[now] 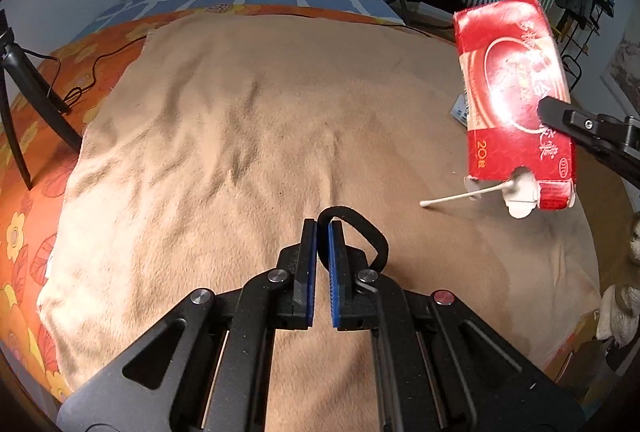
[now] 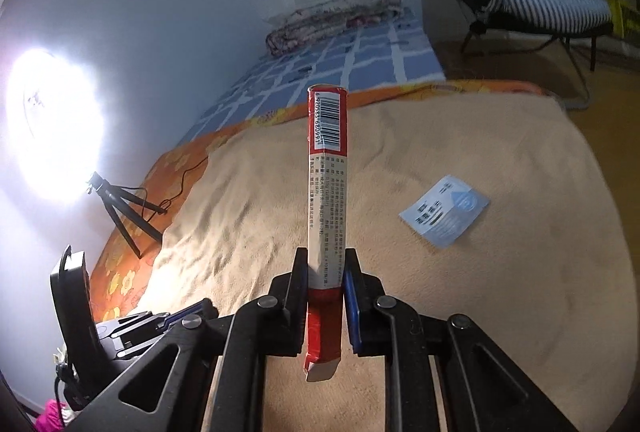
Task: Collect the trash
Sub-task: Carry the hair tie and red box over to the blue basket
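- We are partway through the collecting; each hand has a piece of litter lifted clear of the tan blanket [image 1: 240,119] on the bed, so we judge the step in hand to be carrying off, not picking.
- The left gripper [image 1: 322,232] is all but closed, its blue pads pinching a black elastic band [image 1: 368,232]; the loop curls out past the right-hand finger.
- The right gripper [image 2: 326,264] is clamped across the narrow sides of a flat red box [image 2: 327,159], barcode edge towards us; in the left wrist view the box [image 1: 516,91] hangs in the air at the right, one end flap open.
- Left on the blanket are a cotton swab [image 1: 460,195], lying just under the box's open end, and a pale blue leaflet [image 2: 444,209], well apart from the box in the right wrist view.
- No bin or bag shows in either view, so we cannot tell where the load goes; the next move calls for finding one and releasing both pieces into it, then coming back for the swab and the leaflet.
- The band is thin and slack; we would keep the left pinch firm on the way.
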The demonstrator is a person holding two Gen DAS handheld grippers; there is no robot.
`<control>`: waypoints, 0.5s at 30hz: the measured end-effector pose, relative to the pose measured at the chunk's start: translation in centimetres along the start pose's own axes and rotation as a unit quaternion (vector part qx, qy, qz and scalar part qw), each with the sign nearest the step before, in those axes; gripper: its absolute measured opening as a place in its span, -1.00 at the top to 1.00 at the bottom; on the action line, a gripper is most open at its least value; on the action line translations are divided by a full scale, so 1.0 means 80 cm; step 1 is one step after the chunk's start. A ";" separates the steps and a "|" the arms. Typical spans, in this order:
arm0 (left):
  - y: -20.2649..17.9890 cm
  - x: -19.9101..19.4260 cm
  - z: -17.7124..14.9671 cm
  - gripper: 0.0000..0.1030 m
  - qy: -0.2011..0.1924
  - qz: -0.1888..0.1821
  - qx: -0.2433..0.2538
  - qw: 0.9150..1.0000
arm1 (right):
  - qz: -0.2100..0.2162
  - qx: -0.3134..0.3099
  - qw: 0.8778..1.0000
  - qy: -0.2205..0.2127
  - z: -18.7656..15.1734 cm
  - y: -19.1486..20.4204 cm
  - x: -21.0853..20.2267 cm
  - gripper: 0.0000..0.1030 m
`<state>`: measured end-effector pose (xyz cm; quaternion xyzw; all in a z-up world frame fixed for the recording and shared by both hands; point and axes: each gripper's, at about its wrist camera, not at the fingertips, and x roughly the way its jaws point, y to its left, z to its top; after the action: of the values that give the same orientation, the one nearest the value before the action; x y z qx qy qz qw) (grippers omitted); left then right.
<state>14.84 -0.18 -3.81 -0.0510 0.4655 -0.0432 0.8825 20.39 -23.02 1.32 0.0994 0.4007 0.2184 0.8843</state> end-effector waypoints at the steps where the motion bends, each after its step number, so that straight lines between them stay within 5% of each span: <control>1: -0.001 -0.003 0.000 0.94 -0.003 0.000 0.001 1.000 | -0.003 -0.005 1.000 -0.003 0.000 0.003 -0.004 0.72; 6: -0.005 -0.018 0.001 0.94 -0.011 -0.007 -0.002 1.000 | 0.005 -0.044 0.998 -0.052 -0.001 0.028 -0.044 0.72; 15: -0.016 -0.043 -0.006 0.94 -0.019 -0.016 -0.007 1.000 | 0.022 -0.050 0.997 -0.055 -0.010 0.039 -0.072 0.72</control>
<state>12.49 -1.08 -1.08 -0.0654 0.4484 -0.0532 0.8899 15.45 -22.95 5.74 0.0761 0.3375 0.2516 0.9039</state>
